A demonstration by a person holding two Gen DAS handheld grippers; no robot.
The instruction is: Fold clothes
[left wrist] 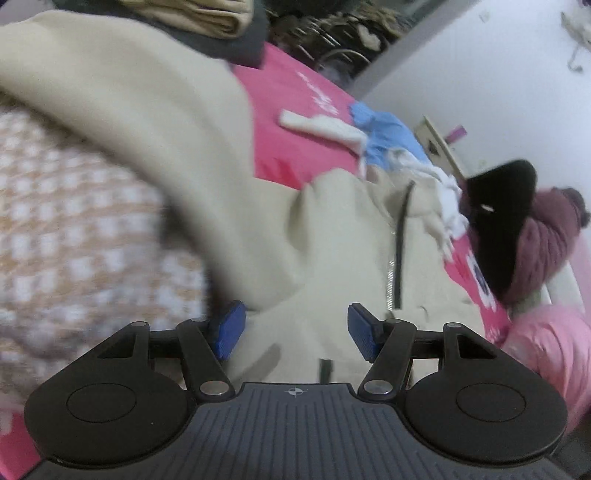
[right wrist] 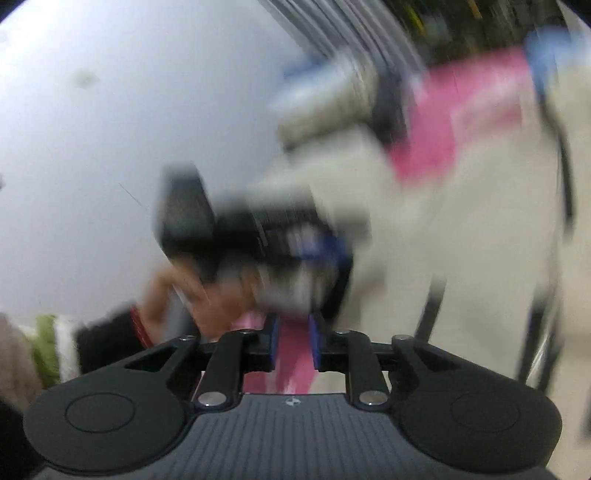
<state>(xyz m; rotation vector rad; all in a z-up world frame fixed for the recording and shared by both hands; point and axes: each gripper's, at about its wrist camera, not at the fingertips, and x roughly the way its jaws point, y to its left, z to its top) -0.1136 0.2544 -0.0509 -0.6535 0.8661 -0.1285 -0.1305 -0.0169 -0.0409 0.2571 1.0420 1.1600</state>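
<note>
Standing apart with nothing pinched between its blue pads, the left gripper (left wrist: 295, 334) hovers over the cream garment (left wrist: 332, 266), whose cloth fills the gap beyond the fingertips but is not pressed by either pad. Garment: cream, zip-fronted, with a dark zip line (left wrist: 400, 243) running from just beyond the right-hand pad away up the frame; long axis judged to follow that zip, roughly in line with the fingers. A broad fold of the same cream cloth sweeps up and to the left, blurred. Right gripper (right wrist: 293, 343): pads parted by a narrow slot, nothing seen between them but pink surface; no cloth held. Its view is heavily smeared; ahead of it sit a blurred black gripper body and a hand (right wrist: 192, 295) with a dark sleeve, with the cream garment off to the right. Nearer hand, by judgement: the left, which sits directly over the cloth. Surface: a bright pink bedsheet (left wrist: 295, 110), carrying a white rolled item (left wrist: 321, 127), a blue garment (left wrist: 384, 133), a black and maroon heap (left wrist: 524, 229), and a checked brown-and-white cloth (left wrist: 74, 229) at left. A folded beige stack (left wrist: 207, 14) lies at the far edge. Room: white wall (left wrist: 498, 55).
</note>
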